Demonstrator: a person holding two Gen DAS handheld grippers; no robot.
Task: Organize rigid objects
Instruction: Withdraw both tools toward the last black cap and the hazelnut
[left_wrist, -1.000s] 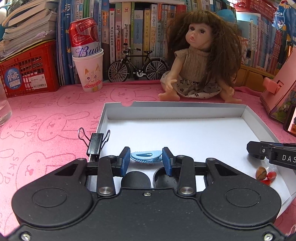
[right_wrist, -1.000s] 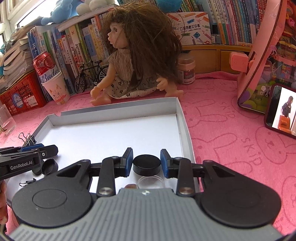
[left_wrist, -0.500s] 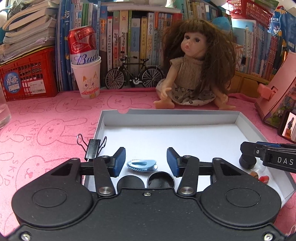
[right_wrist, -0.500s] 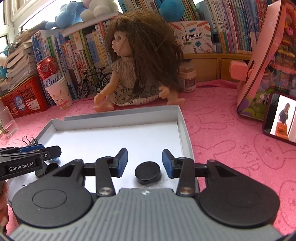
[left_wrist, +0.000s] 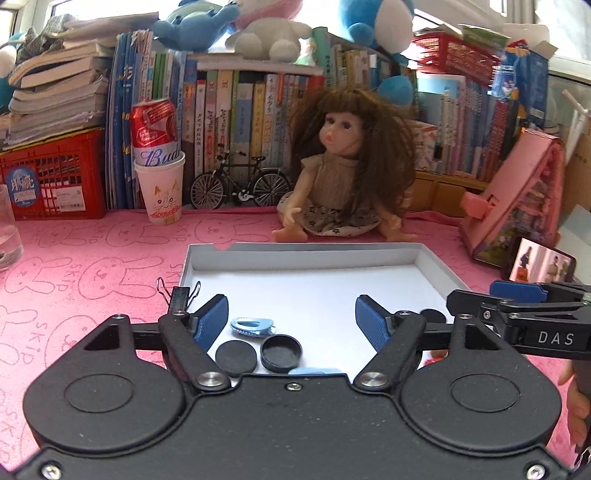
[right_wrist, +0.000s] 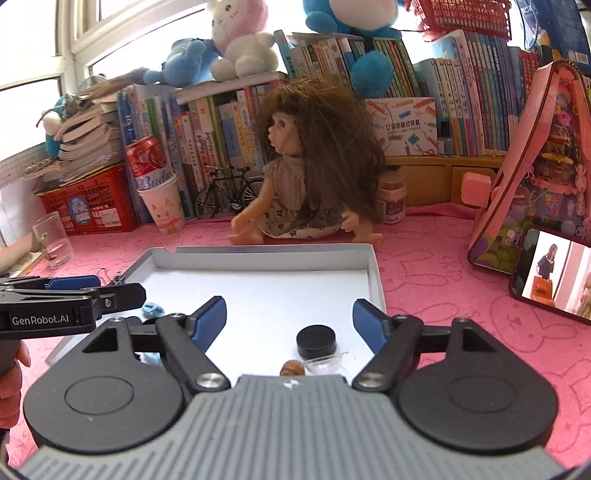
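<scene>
Here the left gripper is spreading its blue-padded jaws above a shallow white cardboard tray, nothing pinched; a light-blue plastic clip and two black round caps lie below. The right gripper likewise opens over a black round lid beside what may be a brown nut.

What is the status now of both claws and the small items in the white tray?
Left claw and right claw opening, nothing gripped. Light blue plastic clip and round black cap lying loose in shallow white cardboard tray. Nothing blocking.
</scene>
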